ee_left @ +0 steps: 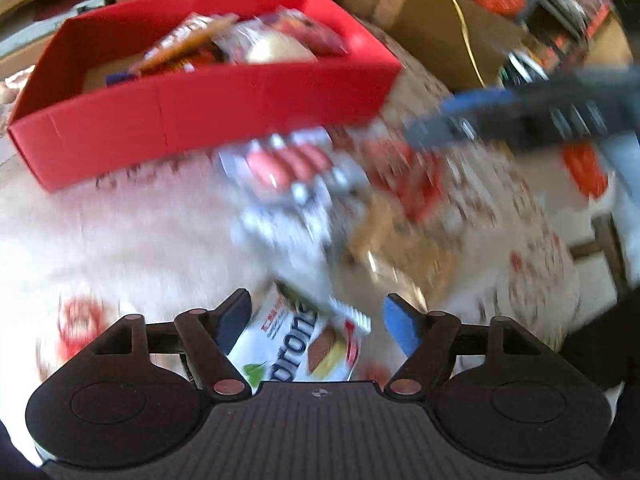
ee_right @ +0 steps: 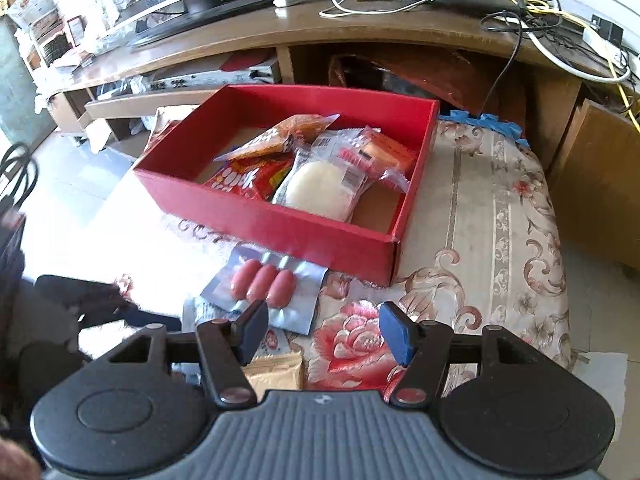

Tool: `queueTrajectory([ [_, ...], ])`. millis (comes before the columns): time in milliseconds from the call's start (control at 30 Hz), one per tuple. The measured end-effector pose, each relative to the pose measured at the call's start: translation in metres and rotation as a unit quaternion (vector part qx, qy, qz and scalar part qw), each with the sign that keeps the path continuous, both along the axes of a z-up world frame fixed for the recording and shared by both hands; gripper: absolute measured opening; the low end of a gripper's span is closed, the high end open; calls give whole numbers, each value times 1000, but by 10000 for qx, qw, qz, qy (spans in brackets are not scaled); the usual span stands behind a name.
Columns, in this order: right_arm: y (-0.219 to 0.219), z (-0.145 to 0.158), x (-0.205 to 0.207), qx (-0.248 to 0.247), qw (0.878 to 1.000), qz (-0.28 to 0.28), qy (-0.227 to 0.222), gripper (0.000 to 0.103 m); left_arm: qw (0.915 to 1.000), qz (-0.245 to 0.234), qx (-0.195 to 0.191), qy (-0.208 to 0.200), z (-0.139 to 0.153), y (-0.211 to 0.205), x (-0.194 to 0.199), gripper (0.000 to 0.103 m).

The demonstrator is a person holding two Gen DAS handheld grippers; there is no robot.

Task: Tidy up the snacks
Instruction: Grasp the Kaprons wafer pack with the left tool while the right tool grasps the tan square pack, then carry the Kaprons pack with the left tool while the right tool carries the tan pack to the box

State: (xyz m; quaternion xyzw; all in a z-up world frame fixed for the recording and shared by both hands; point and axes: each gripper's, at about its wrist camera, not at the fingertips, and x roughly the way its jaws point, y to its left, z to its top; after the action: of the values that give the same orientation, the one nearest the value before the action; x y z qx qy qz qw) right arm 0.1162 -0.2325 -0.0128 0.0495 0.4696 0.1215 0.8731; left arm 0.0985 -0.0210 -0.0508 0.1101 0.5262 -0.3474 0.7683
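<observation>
Though blurred, white packet (ee_left: 304, 344) reads "prons" between open left tool (ee_left: 316, 320).

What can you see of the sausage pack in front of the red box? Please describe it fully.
The sausage pack is a flat, silver, foil-like pouch with a clear window that shows three pink sausages side by side. It looks sealed. It lies flat and a little askew on the flowered cloth, just in front of the red box, with its far edge at the box wall. Its near edge overlaps another white packet. No tool touches it.
</observation>
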Motion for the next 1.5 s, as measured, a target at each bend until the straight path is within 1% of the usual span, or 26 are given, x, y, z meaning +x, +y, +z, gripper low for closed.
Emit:
queueTrajectory([
  [100, 3, -3, -6, -38, 9999, 115, 77, 52, 9988, -316, 286, -227, -1, -3, -22, 84],
  [167, 8, -8, -10, -87, 9996, 205, 164, 53, 9975, -482, 403, -316, -4, -7, -29, 86],
  [267, 18, -20, -19, -196, 9983, 426, 349, 54, 9969, -492, 473, -397, -7, -10, -33, 86],
  [300, 24, -24, -21, -226, 9975, 521, 430, 54, 9966, -464, 511, -441, -7, -11, -33, 85],
  [367, 35, -34, -24, -362, 9953, 699, 571, 54, 9958, -383, 626, -555, -6, -12, -36, 75],
  [400, 39, -38, -25, -430, 9942, 769, 614, 54, 9954, -333, 667, -600, -6, -11, -37, 72],
  [433, 44, -40, -26, -471, 9933, 842, 637, 54, 9955, -266, 674, -616, -5, -10, -38, 66],
  [533, 54, -45, -26, -537, 9911, 1032, 651, 54, 9969, -77, 568, -535, -4, -6, -37, 65],
  [600, 61, -52, -25, -685, 9892, 1097, 696, 55, 9968, -35, 585, -549, -4, -6, -38, 65],
  [633, 63, -55, -27, -750, 9886, 1115, 676, 57, 9966, -19, 592, -572, -3, -6, -38, 65],
  [700, 67, -54, -27, -852, 9878, 1137, 636, 57, 9968, 37, 579, -556, -2, -5, -40, 65],
  [733, 67, -54, -27, -837, 9884, 1103, 624, 55, 9969, 71, 564, -535, -1, -3, -41, 65],
  [800, 66, -52, -29, -864, 9888, 1076, 569, 48, 9972, 132, 550, -491, 1, 0, -41, 65],
  [867, 66, -50, -31, -854, 9894, 1029, 558, 36, 9972, 158, 572, -456, 0, -1, -40, 66],
  [900, 65, -49, -33, -870, 9897, 994, 549, 35, 9970, 165, 602, -448, 0, -2, -40, 67],
  [1000, 65, -50, -35, -849, 9900, 968, 571, 35, 9965, 295, 659, -420, 0, -1, -42, 68],
  [1067, 65, -50, -41, -840, 9902, 964, 566, 35, 9960, 359, 687, -446, 1, 0, -43, 65],
  [1267, 65, -36, -55, -748, 9927, 874, 361, 35, 9953, 489, 672, -487, 4, 3, -47, 64],
  [1500, 60, -19, -63, -638, 9957, 666, 78, 35, 9934, 825, 319, -727, 27, 12, -44, 64],
])
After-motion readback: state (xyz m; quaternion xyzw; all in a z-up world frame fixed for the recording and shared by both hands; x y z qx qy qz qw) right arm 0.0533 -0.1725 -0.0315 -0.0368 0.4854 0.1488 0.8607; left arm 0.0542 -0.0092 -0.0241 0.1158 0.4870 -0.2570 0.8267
